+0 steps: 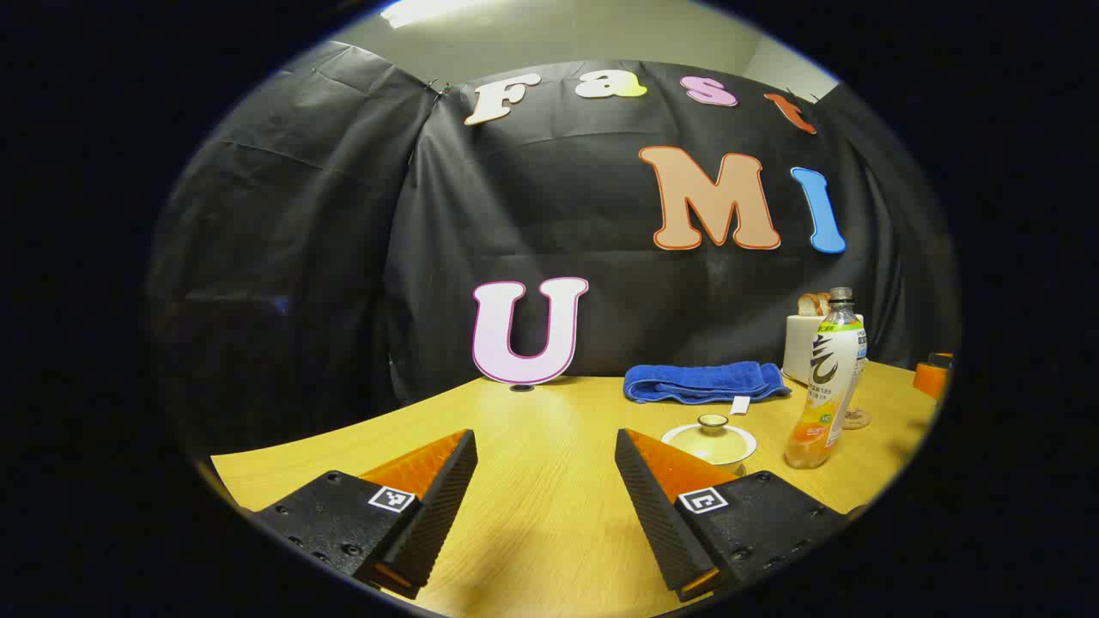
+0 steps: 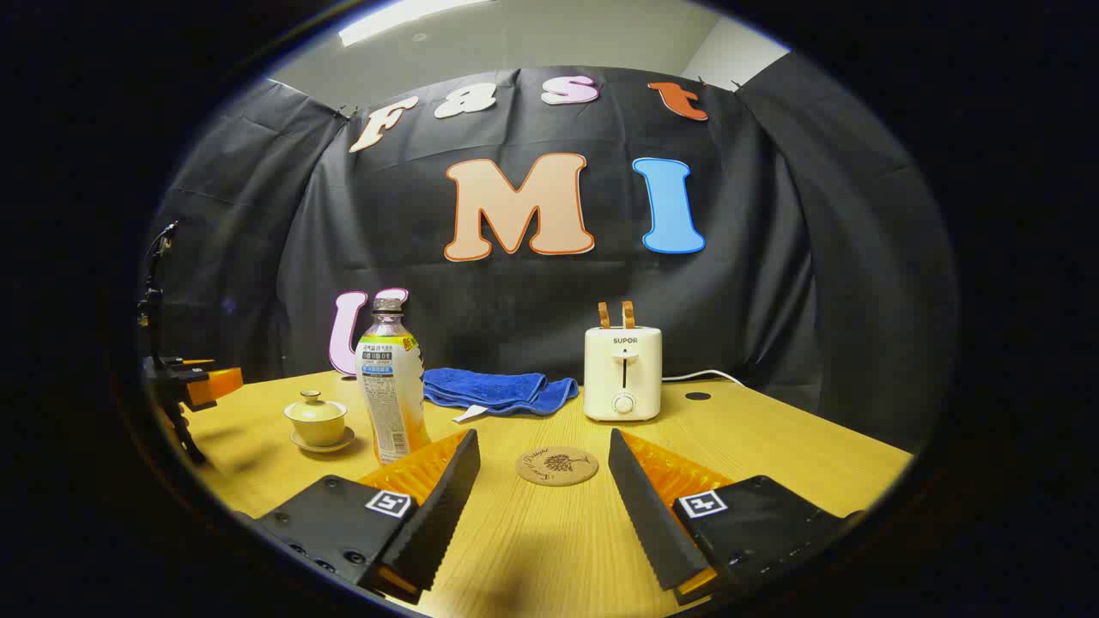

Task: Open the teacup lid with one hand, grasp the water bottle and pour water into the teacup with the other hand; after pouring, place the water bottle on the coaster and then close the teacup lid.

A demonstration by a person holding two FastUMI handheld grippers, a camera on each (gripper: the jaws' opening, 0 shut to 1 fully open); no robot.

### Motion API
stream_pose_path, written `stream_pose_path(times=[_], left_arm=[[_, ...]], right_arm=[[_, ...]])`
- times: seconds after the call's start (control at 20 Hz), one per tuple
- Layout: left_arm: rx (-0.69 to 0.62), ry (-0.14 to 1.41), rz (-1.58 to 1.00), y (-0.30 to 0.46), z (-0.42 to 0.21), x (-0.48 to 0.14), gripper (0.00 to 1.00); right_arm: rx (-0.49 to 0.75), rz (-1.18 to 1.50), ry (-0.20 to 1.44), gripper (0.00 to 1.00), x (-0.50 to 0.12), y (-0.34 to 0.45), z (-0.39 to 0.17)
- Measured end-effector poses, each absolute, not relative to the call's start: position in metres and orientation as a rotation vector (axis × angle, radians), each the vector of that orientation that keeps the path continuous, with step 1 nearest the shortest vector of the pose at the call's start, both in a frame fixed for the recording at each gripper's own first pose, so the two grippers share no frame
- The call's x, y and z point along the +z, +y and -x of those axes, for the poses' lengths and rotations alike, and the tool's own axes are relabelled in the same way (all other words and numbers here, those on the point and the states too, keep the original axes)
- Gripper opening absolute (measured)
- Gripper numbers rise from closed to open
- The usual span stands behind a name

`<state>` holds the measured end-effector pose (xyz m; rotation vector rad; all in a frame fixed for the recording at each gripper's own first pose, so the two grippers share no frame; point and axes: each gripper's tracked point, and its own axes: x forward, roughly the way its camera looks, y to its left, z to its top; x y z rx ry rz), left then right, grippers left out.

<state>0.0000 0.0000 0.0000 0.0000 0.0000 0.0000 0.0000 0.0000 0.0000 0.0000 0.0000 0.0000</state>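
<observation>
I am holding my left gripper [image 1: 546, 506] and right gripper [image 2: 543, 506] wide open and empty above the bench [image 2: 773, 446]. Nothing appears begun: the lid [image 2: 311, 398] is sitting on the teacup [image 2: 318, 423], the water bottle [image 2: 391, 386] is standing beside it, and the coaster [image 2: 557, 466] is lying bare.

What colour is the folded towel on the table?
Blue; the towel shows best in the right gripper view.

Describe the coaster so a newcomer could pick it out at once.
Find the white toaster at the back of the wooden table. The coaster lies flat just in front of it, between the right gripper fingers. It is the only round brown disc, with a dark printed motif.
</observation>
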Motion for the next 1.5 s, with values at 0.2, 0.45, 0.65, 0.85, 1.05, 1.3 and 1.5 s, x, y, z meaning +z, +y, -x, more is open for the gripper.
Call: stream_pose_path(times=[0.2,0.45,0.65,0.85,1.05,1.3,1.5], left_arm=[[0.000,0.000,0.000,0.000,0.000,0.000,0.95],[0.000,-0.001,0.000,0.000,0.000,0.000,0.95],[-0.001,-0.001,0.000,0.000,0.000,0.001,0.95],[-0.001,0.000,0.000,0.001,0.000,0.001,0.95],[-0.004,0.000,0.000,0.000,0.001,0.001,0.95],[-0.041,0.001,0.004,-0.005,0.003,0.002,0.95],[-0.125,-0.001,0.003,-0.025,-0.002,0.002,0.95]], right_arm=[[-0.005,0.000,0.000,0.96,0.000,0.000,-0.001],[-0.005,-0.001,0.001,0.96,0.000,0.000,-0.001],[-0.006,-0.001,0.000,0.96,0.000,0.000,0.000],[-0.006,-0.001,0.001,0.96,0.000,0.000,0.000],[-0.006,-0.001,0.001,0.96,0.000,0.000,0.000],[-0.006,-0.001,0.001,0.96,0.000,0.000,0.000],[-0.006,-0.001,0.001,0.96,0.001,0.000,0.000]])
